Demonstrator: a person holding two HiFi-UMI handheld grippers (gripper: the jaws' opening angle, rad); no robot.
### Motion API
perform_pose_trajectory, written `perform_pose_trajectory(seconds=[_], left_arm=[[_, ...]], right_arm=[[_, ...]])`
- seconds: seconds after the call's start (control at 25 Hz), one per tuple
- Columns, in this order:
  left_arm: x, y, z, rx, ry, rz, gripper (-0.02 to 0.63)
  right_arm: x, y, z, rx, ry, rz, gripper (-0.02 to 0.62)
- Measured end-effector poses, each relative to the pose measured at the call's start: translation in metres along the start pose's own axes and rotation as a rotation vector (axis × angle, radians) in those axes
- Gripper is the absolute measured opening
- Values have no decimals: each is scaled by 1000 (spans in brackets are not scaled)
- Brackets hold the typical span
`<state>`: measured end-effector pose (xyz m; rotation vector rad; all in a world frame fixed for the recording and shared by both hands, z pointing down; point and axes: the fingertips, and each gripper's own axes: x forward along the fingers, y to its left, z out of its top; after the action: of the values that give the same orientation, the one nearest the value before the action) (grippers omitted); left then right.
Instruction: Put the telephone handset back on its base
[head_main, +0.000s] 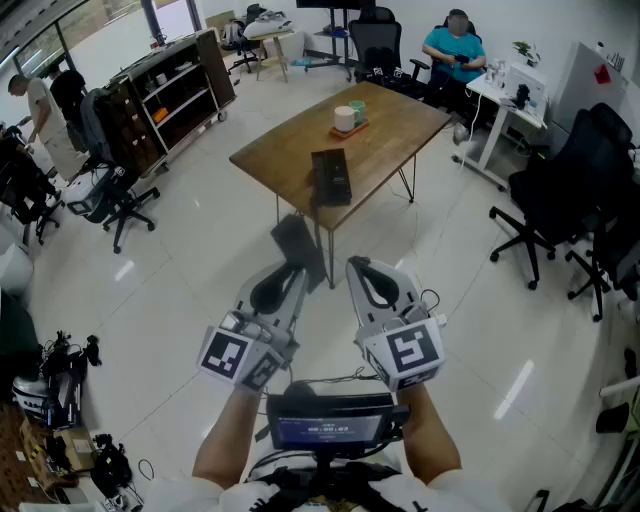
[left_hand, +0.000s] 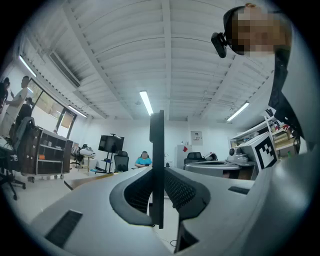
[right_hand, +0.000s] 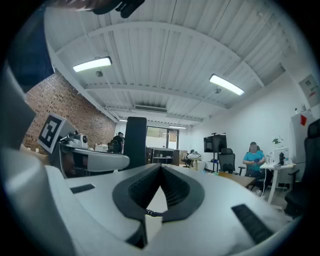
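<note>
- Grips the dark handset (head_main: 297, 243) in the left claw (head_main: 296, 272), pads pressed on both flat faces, slim body sticking out past the tips.
- Carries the right claw (right_hand: 161, 169) empty, tips pinched together, just beside the left one.
- Holds both claws in mid-air above the pale floor, short of the wooden counter (head_main: 400, 130).
- Has the dark base (head_main: 331, 177) lying near the counter's near edge, well apart from the handset.
- Shows a white cup (head_main: 346, 118) farther back on the counter, behind the base.
</note>
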<state>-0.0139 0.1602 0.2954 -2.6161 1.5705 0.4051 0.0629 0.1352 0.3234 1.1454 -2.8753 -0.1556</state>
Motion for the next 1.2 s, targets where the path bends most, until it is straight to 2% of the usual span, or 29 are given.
perform_pose_trajectory(seconds=[0.28, 0.64, 1.2], left_arm=[[14, 19, -8, -8, 19, 13, 62], [57, 54, -19, -24, 15, -3, 62], [127, 111, -46, -43, 65, -12, 62]], right_arm=[[17, -12, -2, -10, 7, 1, 0], [62, -43, -4, -27, 8, -6, 0], [135, -96, -20, 15, 44, -34, 0]])
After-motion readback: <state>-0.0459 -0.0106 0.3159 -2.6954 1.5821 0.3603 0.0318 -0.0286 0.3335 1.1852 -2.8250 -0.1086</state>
